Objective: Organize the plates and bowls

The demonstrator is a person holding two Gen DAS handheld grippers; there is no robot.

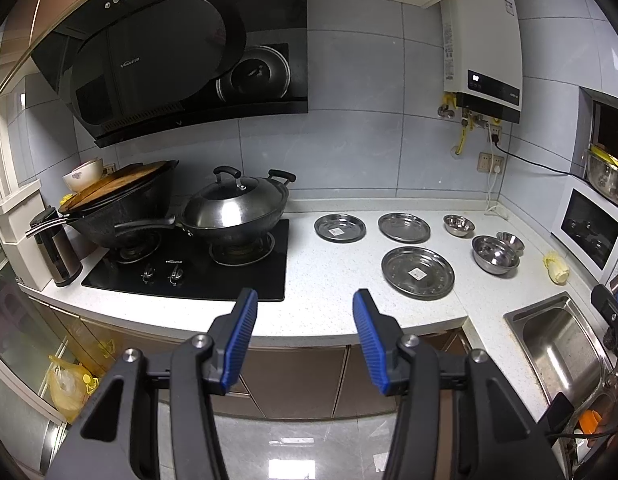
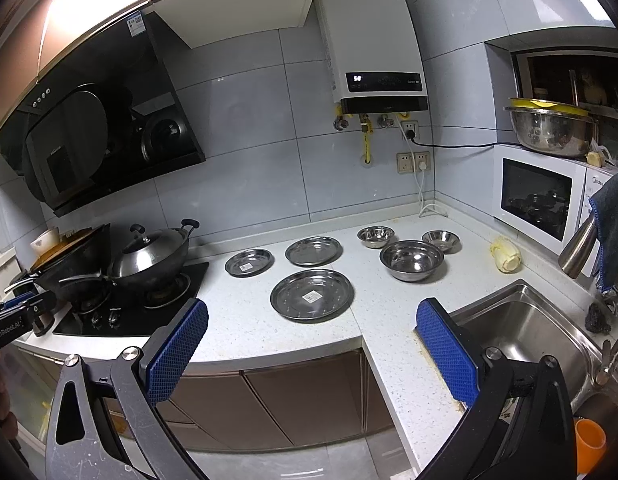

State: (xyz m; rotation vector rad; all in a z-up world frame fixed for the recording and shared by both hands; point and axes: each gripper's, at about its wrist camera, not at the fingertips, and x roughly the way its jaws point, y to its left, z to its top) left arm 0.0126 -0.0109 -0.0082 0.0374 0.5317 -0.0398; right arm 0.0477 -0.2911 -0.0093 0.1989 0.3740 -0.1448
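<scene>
Left wrist view: left gripper [image 1: 305,304] hangs w/ jaws apart, empty, short of the counter [image 1: 333,276]. Three shiny steel plates [image 1: 417,273] & three steel bowls [image 1: 493,254] sit spread out there.

Right wrist view: right gripper [image 2: 312,320] also spread wide, holding nothing. Big plate [image 2: 312,295] lies nearest, stickered; bowls [image 2: 411,260] behind, near sink [image 2: 521,320].

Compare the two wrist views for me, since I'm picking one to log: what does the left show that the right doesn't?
Only the left wrist view shows the yellow plastic bag by the lower cabinets. Only the right shows the orange cup and grey cloth. Both share three steel plates, including the large plate, three bowls, including the big bowl, the lidded wok and the sink.
</scene>
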